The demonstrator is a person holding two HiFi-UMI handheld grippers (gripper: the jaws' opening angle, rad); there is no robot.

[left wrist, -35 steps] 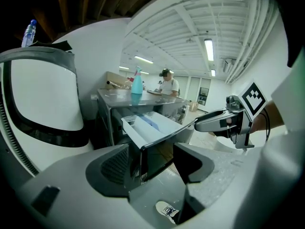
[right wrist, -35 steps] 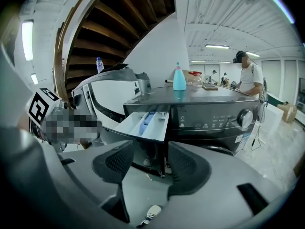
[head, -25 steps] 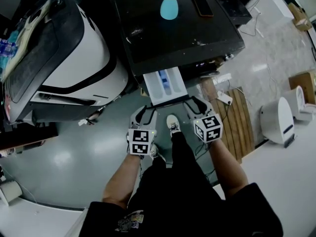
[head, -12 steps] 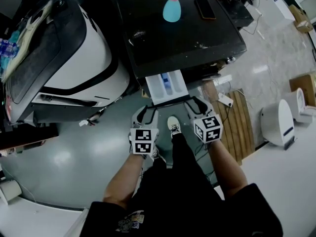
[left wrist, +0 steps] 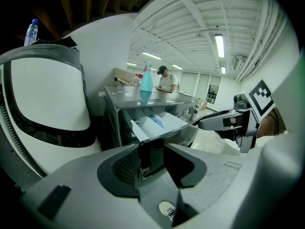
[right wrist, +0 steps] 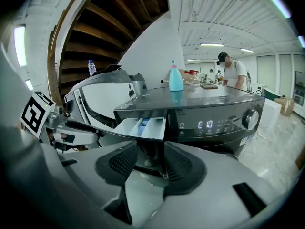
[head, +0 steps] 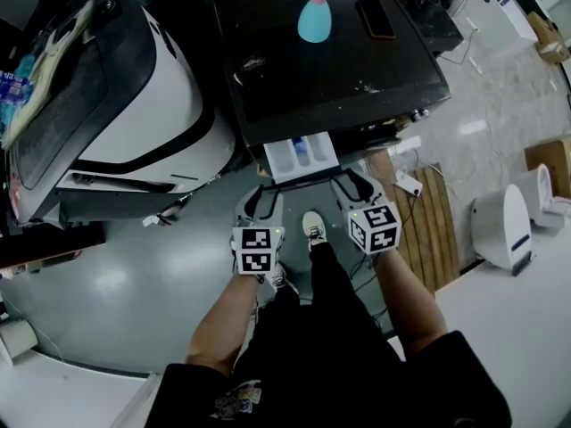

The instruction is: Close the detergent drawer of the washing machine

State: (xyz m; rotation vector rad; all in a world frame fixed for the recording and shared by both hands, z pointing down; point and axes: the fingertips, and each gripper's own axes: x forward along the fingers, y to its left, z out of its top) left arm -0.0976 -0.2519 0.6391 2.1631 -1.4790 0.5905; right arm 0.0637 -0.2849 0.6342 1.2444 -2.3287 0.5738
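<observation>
The dark washing machine (head: 330, 69) has its white detergent drawer (head: 302, 156) sticking partway out at the front left. My left gripper (head: 265, 194) is at the drawer's left front corner and my right gripper (head: 348, 185) at its right front corner. Both are open, with the tips against the drawer's dark front panel and nothing clamped. In the left gripper view the drawer (left wrist: 155, 125) lies just past the jaws (left wrist: 157, 149). In the right gripper view the drawer (right wrist: 143, 127) sits above the jaw gap (right wrist: 150, 151), beside the lit display (right wrist: 206, 124).
A teal spray bottle (head: 312, 20) and a phone (head: 376, 18) lie on the machine's top. A large white and black appliance (head: 134, 105) stands to the left. A wooden pallet (head: 428, 212) and a small white device (head: 500, 221) are on the floor to the right. A person (right wrist: 233, 70) stands behind the machine.
The drawer has slid further into the machine. Both grippers have moved toward the machine with it, staying at its front corners.
</observation>
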